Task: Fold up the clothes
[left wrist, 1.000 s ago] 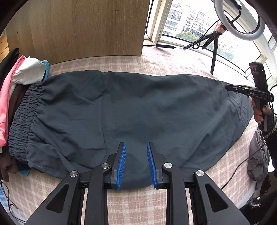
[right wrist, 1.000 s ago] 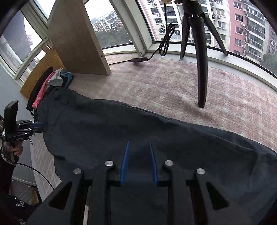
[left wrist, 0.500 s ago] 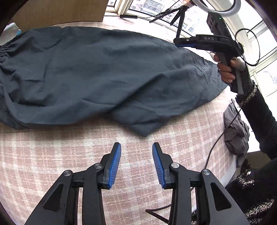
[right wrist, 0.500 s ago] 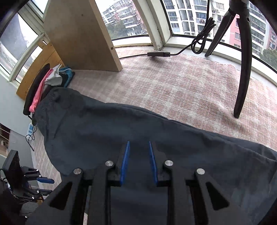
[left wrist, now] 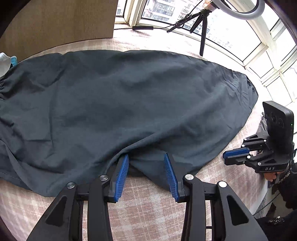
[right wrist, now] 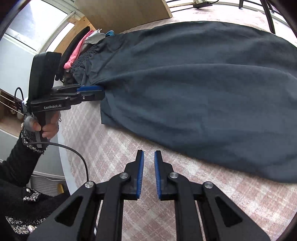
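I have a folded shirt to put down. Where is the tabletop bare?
Bare checked pink cloth lies along the near edge, between the dark grey trousers and the right tool, and beyond the trousers toward the black tripod. The clothes pile crowds the waistband end.

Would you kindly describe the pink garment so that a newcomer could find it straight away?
Start at the big dark grey trousers spread over the pink checked tablecloth, and follow them to their gathered elastic waistband. Just beyond lies a small pile of clothes beside the wooden panel; the pink garment is its only bright pink piece.
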